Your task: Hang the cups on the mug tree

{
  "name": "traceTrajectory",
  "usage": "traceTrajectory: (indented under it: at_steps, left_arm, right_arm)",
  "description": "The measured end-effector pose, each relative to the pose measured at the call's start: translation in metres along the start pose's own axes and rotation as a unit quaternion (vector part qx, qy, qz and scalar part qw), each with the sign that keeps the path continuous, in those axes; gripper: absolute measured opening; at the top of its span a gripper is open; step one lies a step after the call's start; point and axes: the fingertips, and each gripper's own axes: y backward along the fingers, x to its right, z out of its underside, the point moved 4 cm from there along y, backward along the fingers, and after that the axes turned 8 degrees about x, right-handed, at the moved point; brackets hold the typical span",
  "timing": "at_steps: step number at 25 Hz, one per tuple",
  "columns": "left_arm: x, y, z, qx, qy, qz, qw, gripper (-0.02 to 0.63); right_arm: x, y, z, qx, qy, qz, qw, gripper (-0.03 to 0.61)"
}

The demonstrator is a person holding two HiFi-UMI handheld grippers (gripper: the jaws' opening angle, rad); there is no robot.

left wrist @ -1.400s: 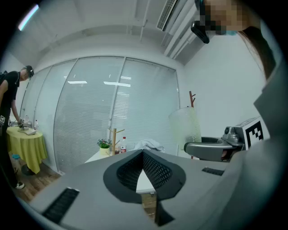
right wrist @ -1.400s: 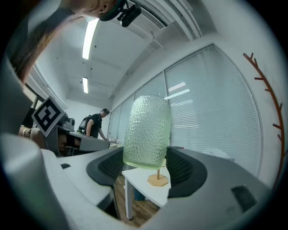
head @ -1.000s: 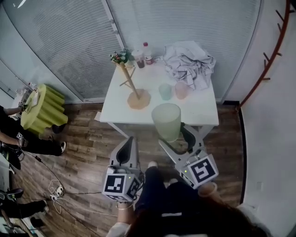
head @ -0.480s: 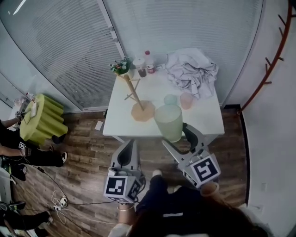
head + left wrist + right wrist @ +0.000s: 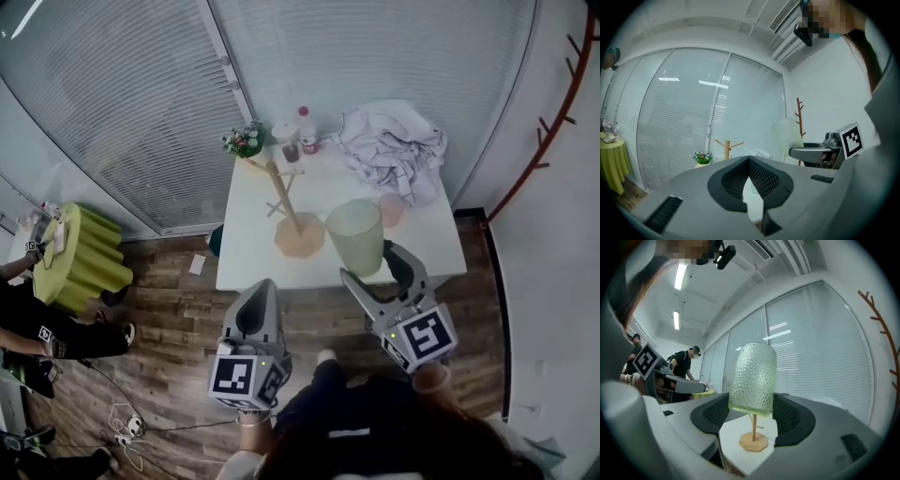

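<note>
Nearing the mug tree (image 5: pixel 285 199) ahead, the right gripper (image 5: pixel 375 266) is carrying the green cup (image 5: pixel 355 232) clamped; left gripper (image 5: pixel 260 289) jaws together, empty.

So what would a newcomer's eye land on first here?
The big pale green dimpled cup clamped in the right gripper, near the white table's front edge. Behind it stand the bare wooden mug tree and a crumpled white cloth at the table's far right corner.

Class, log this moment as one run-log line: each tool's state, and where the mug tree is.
left tool: shut, empty | right tool: shut on green cup | mug tree: on table, no cups hung
</note>
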Motion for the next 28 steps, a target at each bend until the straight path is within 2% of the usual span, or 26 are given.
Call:
traceTrajectory:
  at_steps: [11, 16, 19, 23, 28]
  left_arm:
    - [-0.048, -0.017, -0.005, 0.007, 0.01, 0.056, 0.9983, 0.0]
    - [-0.052, -0.024, -0.003, -0.004, 0.024, 0.066, 0.9975, 0.0]
    - [-0.051, -0.03, -0.002, 0.006, 0.019, 0.077, 0.9968, 0.0]
    - [-0.055, -0.037, 0.002, 0.002, 0.022, 0.069, 0.9974, 0.0]
    - [-0.059, -0.049, 0.003, 0.008, 0.018, 0.039, 0.9991, 0.0]
  right_arm:
    - [-0.008, -0.033, 0.001, -0.02, 0.031, 0.055, 0.998, 0.293]
    - [-0.006, -0.033, 0.005, -0.035, 0.054, 0.069, 0.996, 0.291]
    - [0.003, -0.032, 0.009, -0.05, 0.074, 0.079, 0.993, 0.293]
    - [0.017, -0.036, 0.013, -0.065, 0.104, 0.08, 0.989, 0.291]
    - [0.036, -0.045, 0.02, -0.074, 0.146, 0.057, 0.985, 0.291]
